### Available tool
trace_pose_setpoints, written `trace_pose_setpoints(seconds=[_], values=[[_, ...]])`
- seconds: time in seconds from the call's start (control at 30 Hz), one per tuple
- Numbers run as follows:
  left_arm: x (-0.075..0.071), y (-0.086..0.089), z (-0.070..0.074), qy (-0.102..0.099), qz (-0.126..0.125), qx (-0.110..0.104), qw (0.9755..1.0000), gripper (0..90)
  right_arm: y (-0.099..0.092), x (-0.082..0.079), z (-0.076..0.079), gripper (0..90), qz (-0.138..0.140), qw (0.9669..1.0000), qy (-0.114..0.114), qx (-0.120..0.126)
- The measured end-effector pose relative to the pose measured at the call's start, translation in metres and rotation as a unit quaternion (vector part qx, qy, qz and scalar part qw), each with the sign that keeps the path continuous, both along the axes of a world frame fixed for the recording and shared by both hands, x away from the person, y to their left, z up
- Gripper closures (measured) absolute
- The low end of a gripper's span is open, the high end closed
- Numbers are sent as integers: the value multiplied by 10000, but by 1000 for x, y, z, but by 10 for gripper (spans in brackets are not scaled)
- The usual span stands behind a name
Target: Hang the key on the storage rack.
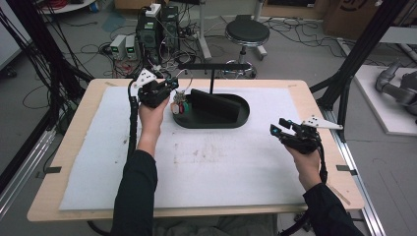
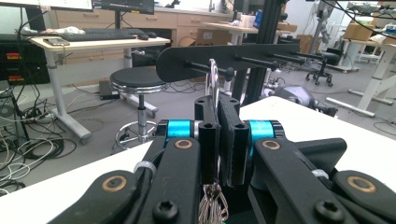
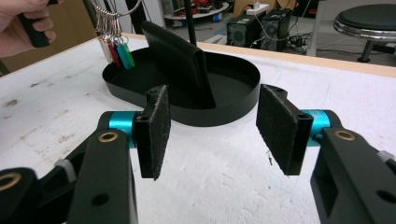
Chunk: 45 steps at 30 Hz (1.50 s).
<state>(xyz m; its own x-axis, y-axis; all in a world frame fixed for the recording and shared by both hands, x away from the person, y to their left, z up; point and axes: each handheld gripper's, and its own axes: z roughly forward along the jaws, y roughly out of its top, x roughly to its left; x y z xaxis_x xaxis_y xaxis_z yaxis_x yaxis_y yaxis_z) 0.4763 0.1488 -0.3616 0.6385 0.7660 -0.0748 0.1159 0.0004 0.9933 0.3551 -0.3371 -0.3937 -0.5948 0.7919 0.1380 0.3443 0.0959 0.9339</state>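
Two grippers in play. Left gripper (image 1: 169,84) is clamped on a metal key ring (image 2: 214,79), ring pinched edge-on between its closed jaws in the left gripper view. It sits at the far left end of the black oval tray (image 1: 231,123). Colored key tags (image 1: 180,106) hang below the ring, just over the tray's left rim; in the right gripper view the tags (image 3: 119,52) dangle at the tray's far-left edge, red, green and blue among them. Black peg bar (image 2: 224,56) of the stand rises right behind the ring; whether ring touches a peg, cannot tell. Dark upright wallet-like block (image 3: 180,60) stands inside the tray. Right gripper (image 1: 281,129) rests low over the white surface (image 1: 206,167) to the right of the tray, well apart from it, jaws apart, nothing between the pads (image 3: 159,126).
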Motion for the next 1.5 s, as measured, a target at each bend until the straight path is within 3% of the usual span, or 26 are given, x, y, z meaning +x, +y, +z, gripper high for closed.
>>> trace_pose_setpoints(seconds=[0.53, 0.77, 0.93, 1.0, 1.03, 1.1, 1.13, 1.2, 1.33, 1.5], values=[[4, -1, -5, 110, 190, 127, 9997, 828, 0, 0, -1, 455, 12, 10000, -11, -60], [0, 0, 0, 54, 265, 104, 9996, 746, 0, -1, -1, 455, 10, 10000, 9, -68], [-6, 1, 6, 22, 273, 228, 9994, 602, 1, -1, -1, 454, 3, 9999, -25, -112], [-10, 1, 10, -13, 259, 321, 9992, 579, 1, -1, -1, 454, 8, 9999, -32, -119], [-14, 0, 13, -39, 330, 470, 9983, 513, 1, -1, -1, 453, 4, 9999, -30, -130], [-16, 0, 15, -44, 331, 523, 9981, 456, 1, -1, -1, 451, -5, 9999, -18, -138], [-19, 1, 17, -60, 341, 534, 9980, 456, 1, -1, -1, 451, -5, 9999, -18, -138], [-32, 2, 17, -313, 444, 574, 9969, 440, 1, -2, -1, 451, -9, 9999, -24, -160], [-44, 5, 15, -339, 408, 666, 9964, 412, -1, -1, -2, 449, -31, 9998, -21, -172], [-69, 14, 10, -395, 361, 684, 9962, 400, -1, 0, -2, 449, -50, 9998, -10, -186]])
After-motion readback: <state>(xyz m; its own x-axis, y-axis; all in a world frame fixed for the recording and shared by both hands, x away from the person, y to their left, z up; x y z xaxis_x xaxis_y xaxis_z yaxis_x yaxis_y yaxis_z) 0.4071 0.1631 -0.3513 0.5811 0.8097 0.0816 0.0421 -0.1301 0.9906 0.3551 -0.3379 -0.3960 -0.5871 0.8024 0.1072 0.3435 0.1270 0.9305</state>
